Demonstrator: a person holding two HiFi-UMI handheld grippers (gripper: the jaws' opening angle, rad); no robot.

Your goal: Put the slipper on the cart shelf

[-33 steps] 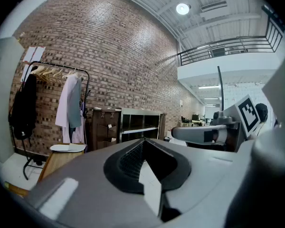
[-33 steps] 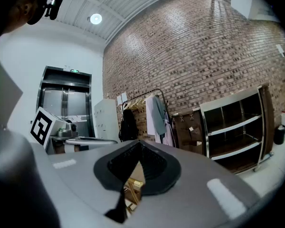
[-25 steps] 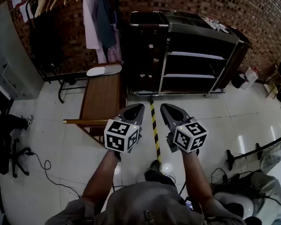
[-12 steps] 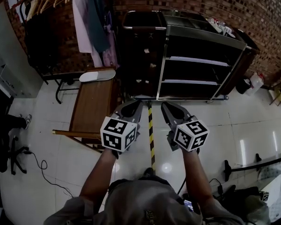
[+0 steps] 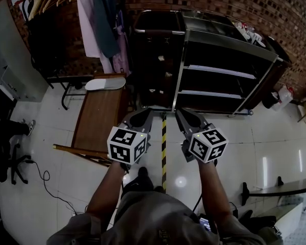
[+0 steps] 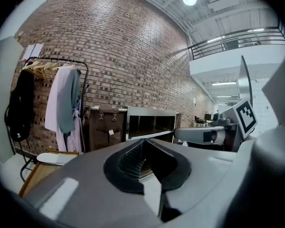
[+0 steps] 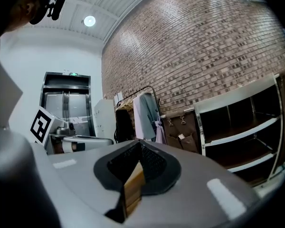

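Currently, no step of the transfer has begun, and the layout reads as an approach posture. At the upper left of the head view, a clothes rack carries hanging garments against the brick wall. Just below it, the white slipper lies flat across the far end of a wooden surface, free of any contact. At lower centre, the left tool is held level in front of the body with its jaws together and nothing between them. This is probably a carrying position, since there is nothing to grip yet. A yellow-and-black floor tape runs between the two tools. The right tool mirrors the left, jaws likewise pressed together and empty. Both tools point toward the cart at upper right, whose pale shelf is open at the front and appears bare. The slipper lies up and to the left of the left tool, well apart from it and farther again from the right tool. The left tool is therefore the better placed for the pickup, and its jaws must part first.
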